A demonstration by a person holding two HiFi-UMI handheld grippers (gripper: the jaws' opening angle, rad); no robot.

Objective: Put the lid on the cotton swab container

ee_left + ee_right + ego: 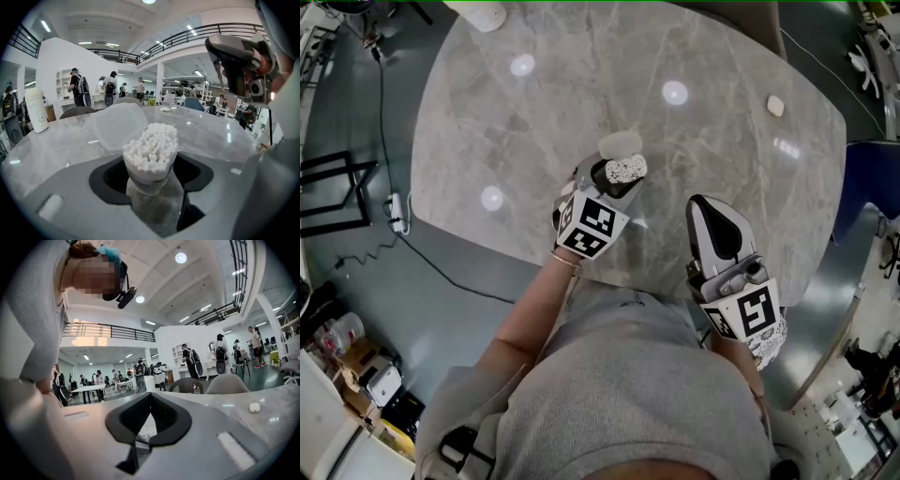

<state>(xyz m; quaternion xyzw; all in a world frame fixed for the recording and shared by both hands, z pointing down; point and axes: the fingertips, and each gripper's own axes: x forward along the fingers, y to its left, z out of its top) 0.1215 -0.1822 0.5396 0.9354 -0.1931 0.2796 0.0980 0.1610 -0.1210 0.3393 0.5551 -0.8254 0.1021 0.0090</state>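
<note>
The marble tabletop [722,56] carried it all. The right gripper [709,210] hung at the near right edge, its jaws together and empty. The left gripper [609,184] had its jaws wide round the container [151,157], with dark gaps on both sides, so it did not yet seem gripped. The container stood near the middle, lidless and packed with swabs. It looked light, thin-walled and tippy, so it was best held low. The lid [120,125] lay just beyond it and looked like thin, flexible plastic, best taken by its rim.
</note>
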